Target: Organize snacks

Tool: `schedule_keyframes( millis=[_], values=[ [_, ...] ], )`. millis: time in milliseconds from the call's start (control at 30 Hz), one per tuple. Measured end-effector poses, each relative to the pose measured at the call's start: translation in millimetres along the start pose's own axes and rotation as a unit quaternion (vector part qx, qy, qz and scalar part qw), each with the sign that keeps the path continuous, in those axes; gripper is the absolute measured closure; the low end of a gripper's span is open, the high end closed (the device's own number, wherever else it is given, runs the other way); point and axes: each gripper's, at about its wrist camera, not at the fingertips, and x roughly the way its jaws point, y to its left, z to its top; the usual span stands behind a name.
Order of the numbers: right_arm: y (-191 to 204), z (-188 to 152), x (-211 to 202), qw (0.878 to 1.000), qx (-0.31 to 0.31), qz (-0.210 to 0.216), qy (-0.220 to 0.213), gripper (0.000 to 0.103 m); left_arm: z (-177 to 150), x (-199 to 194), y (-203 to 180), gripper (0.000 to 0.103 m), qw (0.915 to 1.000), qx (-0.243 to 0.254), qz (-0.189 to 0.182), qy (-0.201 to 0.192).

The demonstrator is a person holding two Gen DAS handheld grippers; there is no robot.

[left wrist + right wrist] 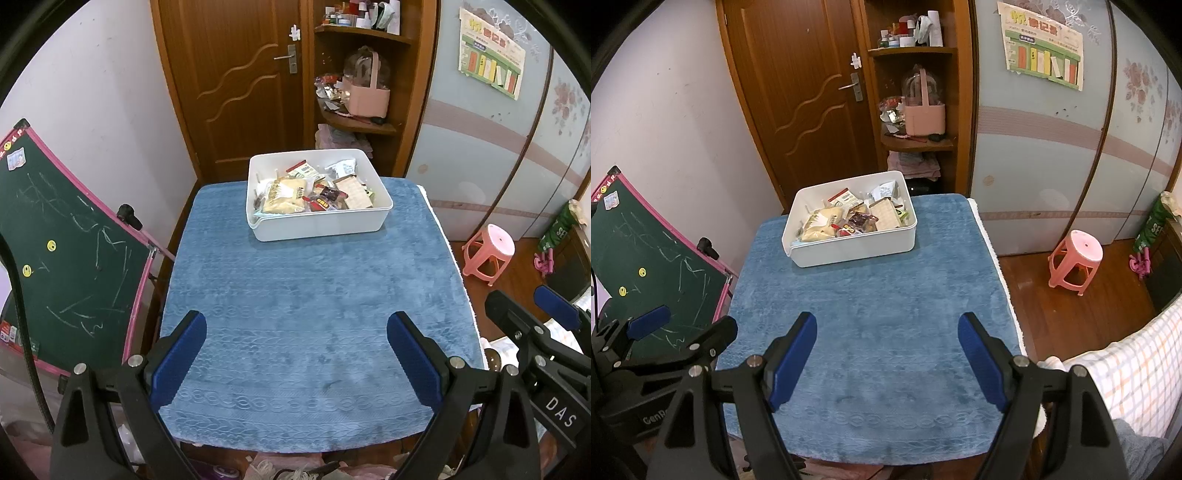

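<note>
A white bin [317, 221] heaped with packeted snacks [314, 192] lay long-axis nine-to-three at twelve o'clock on the worktop [295, 295], while both the left gripper [295, 354] and the right gripper [886, 354] held their jaws spread and empty.

wooden door [236, 85], corner shelves [360, 74], pink stool [1075, 258] on wood floor [1071, 317].

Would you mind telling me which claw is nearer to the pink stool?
Right. The right claw hangs over the blue cloth's near edge on the side toward the pink stool; the left claw is beside it, farther away.
</note>
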Motion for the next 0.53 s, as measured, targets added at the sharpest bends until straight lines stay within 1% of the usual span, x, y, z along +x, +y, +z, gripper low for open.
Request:
schedule_keyframes(
  millis=[400, 533],
  values=[
    [1.1, 0.5, 0.5, 1.000, 0.001, 0.000, 0.001, 0.023, 2.0, 0.1, 1.0, 0.005, 1.0000, 0.002, -0.001, 0.001],
    [1.3, 1.2, 0.6, 1.000, 0.001, -0.001, 0.002, 0.023, -1.9, -1.8, 3.6, 0.005, 1.0000, 0.002, -0.001, 0.004]
  ],
)
